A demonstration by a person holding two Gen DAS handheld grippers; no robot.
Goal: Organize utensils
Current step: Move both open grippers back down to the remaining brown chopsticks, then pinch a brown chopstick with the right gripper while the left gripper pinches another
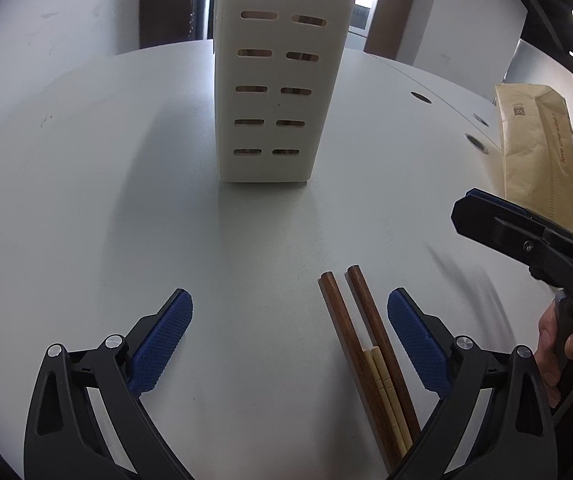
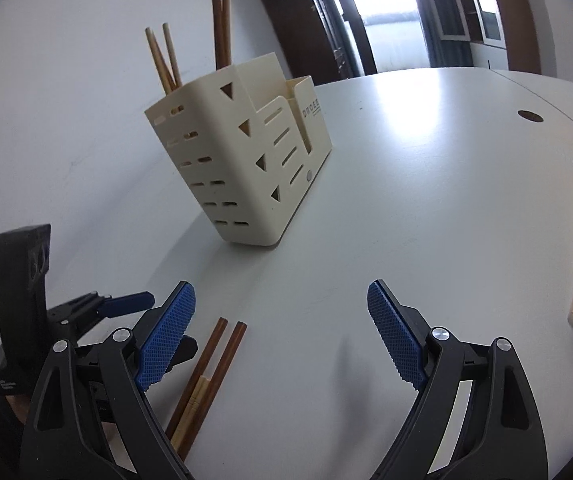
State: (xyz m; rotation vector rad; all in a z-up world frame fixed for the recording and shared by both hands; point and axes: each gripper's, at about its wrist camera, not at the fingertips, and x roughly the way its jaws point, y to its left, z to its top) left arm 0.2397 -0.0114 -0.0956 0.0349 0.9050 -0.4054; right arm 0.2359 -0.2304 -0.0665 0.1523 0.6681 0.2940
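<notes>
Lying on white table [image 1: 86,200]: two dark brown wooden chopsticks [image 1: 362,344] with two pale bamboo ones [image 1: 386,392] between.
Left gripper [image 1: 290,344]: jaws wide, empty, chopsticks beside its right pad.
Right gripper [image 2: 282,336]: wide, empty.
Cream slotted plastic utensil holder [image 2: 242,168]: upright, holding chopsticks.

The paper bag [image 1: 542,152], standing right of the cream utensil holder [image 1: 274,80], carries red lettering running up its side that seems to begin "love and"; the rest is too blurred to read. A small QR code sits near its top. The holder's low end panel [image 2: 312,110] bears unreadable grey letters.
</notes>
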